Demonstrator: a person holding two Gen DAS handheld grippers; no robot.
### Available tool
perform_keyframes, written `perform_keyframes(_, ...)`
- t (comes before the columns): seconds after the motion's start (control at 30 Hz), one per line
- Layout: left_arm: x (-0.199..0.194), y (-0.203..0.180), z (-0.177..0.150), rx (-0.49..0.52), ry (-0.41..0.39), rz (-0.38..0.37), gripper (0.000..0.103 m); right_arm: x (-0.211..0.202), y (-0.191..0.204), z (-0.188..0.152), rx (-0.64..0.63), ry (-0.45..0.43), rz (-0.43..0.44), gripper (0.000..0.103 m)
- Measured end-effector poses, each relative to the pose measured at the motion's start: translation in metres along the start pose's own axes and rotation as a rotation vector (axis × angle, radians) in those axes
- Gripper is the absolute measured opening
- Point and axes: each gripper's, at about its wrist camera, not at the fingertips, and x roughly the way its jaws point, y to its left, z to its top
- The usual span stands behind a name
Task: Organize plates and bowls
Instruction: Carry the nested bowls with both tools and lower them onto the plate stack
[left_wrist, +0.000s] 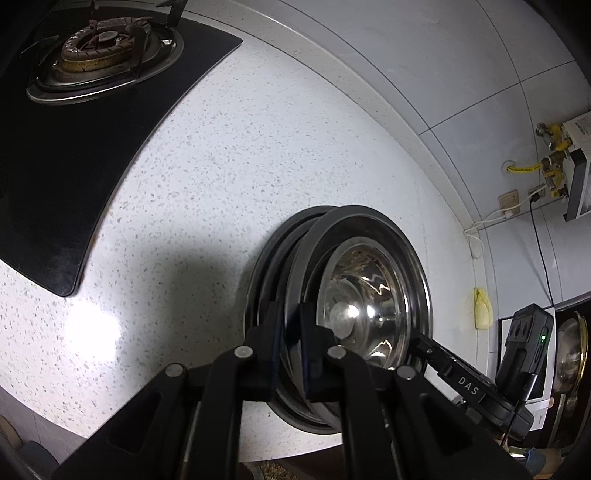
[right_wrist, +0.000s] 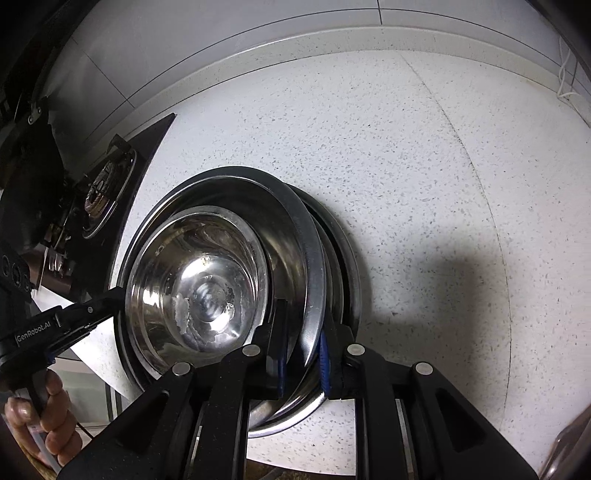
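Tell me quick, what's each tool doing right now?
Left tool: shut on the steel plate's rim.
Right tool: shut on the same plate's opposite rim.

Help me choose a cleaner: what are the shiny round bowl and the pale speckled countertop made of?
Shiny round bowl: apparently polished stainless steel, given its mirror-like reflections and bright glare. Pale speckled countertop: looks like glossy quartz or terrazzo-type stone, white with dark flecks and a soft light reflection; which one is unclear.
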Motion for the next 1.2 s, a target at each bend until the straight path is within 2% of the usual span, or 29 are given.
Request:
perform_keyframes(0.3, -0.006, -0.005, 0.001, 0.019, -0.021, 0.009, 0.007, -0.010, 0.000, 0.000, -0.030, -0.034, -0.037, 0.014)
perform_keyframes(0.5, -0.003, -0.003, 0.001, 0.019, -0.004, 0.003, 0.007, -0.008, -0.001, 0.002, -0.032, -0.032, -0.040, 0.014)
perform_keyframes(0.97, -0.004, -0.003, 0.010, 0.065, 0.002, -0.005, 0.007, -0.006, 0.010, 0.000, -0.025, -0.058, -0.108, 0.014)
perform_keyframes(1.2, 0.001, 0.004, 0.021, 0.078, 0.039, -0.054, 0.007, -0.001, 0.013, -0.001, -0.014, -0.056, -0.155, 0.013)
